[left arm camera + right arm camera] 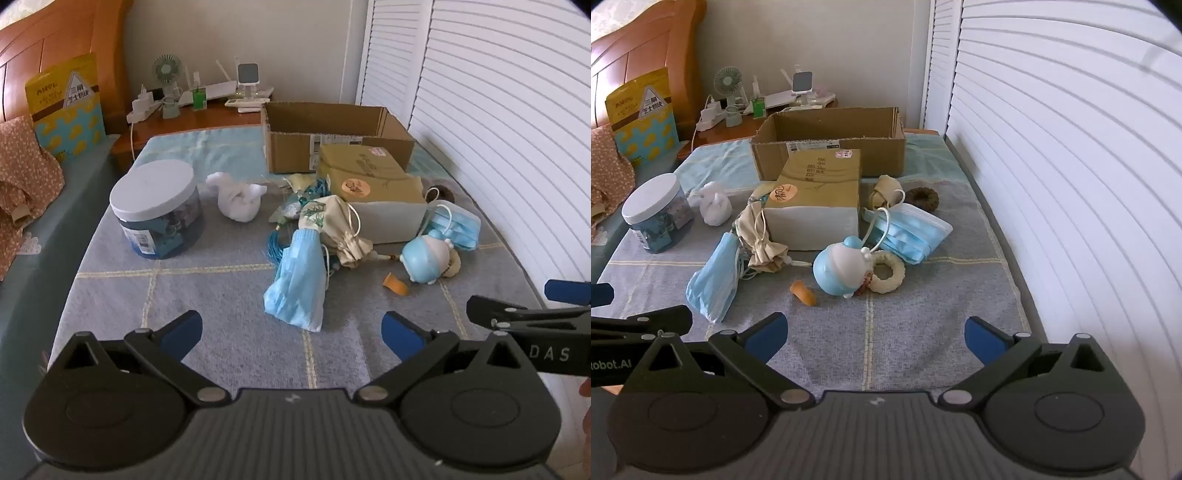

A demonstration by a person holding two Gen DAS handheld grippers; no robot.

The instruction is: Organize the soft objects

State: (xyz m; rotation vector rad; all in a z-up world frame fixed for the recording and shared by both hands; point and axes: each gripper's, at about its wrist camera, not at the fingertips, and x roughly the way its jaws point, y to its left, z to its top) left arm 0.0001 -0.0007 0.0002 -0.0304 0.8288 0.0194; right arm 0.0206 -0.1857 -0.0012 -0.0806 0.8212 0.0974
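Bedspread [221,295] holds scattered masks [908,232] before an open cardboard box [831,147] (likely their destination); both grippers' jaws gape empty, ready.

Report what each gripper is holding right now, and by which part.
Nothing is held. The left gripper and right gripper both hover with jaws open above the blanket, short of the soft items.

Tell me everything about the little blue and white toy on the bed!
The blue and white toy is a small round figure that looks like smooth, hard plastic: blue body, white face or belly, a small blue bump on top. It lies tipped on its side on the grey checked blanket, just in front of the paper-wrapped box. A cream ring touches its right side, and an orange piece lies nearby. No tool touches it.
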